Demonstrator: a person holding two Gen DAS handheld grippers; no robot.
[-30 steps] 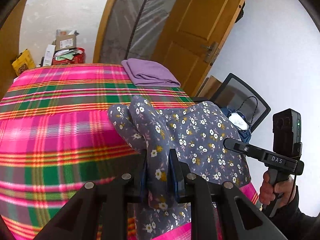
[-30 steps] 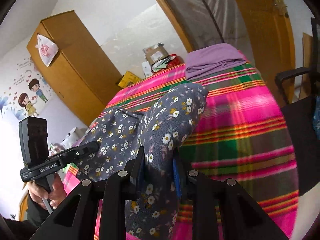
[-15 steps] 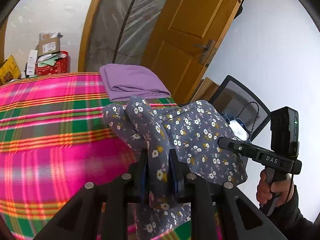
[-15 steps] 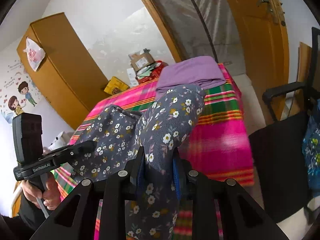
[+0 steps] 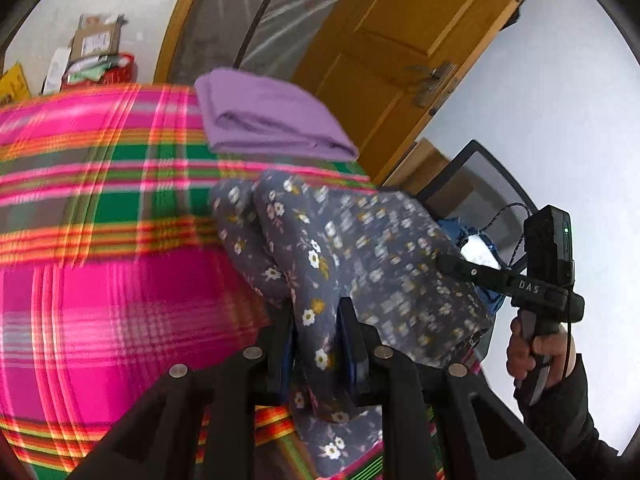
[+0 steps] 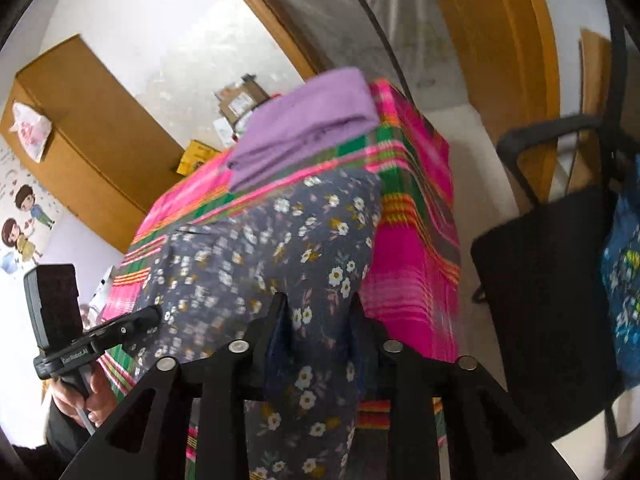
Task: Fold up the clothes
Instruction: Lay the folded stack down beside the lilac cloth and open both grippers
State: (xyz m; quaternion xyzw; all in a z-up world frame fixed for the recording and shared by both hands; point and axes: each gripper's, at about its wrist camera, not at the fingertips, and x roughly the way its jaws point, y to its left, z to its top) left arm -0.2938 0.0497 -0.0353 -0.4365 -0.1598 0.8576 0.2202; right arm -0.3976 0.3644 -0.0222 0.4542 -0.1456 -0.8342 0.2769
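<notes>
Both tools have just been opening, each with the floral garment [image 5: 360,264] between its jaws. In the left wrist view the left tool [image 5: 316,344] has cloth running up between its two fingers; the fold fills the gap and the pads look pressed on it, so I read it as clamped on the garment, only more loosely. In the right wrist view the right tool [image 6: 320,320] stands wider apart than a second ago, yet a thick bunch of the same cloth fills the gap and hangs over and below the fingers; whether its pads bear on the cloth or have let go I cannot tell.

The garment is held up by both tools, folded over, above the near right corner of the plaid worktop [image 5: 100,280]. Its lower edge drapes down in front of the tools.

Compared with a second ago, both views have swung toward the folded purple cloth [image 5: 272,120], which lies at the far right corner of the worktop and now looms larger. The worktop's right edge and the chair [image 6: 552,300] beside it have come into the right view, and the plaid is streaked with motion blur. The garment has gone from over the middle of the worktop to its right side, near the purple cloth but apart from it.

I judge this to be the setting-down step: the folded garment is being carried to the stack and the loosening jaws suggest release is starting. The floral piece may slide off the edge, since it hangs partly past the corner.
</notes>
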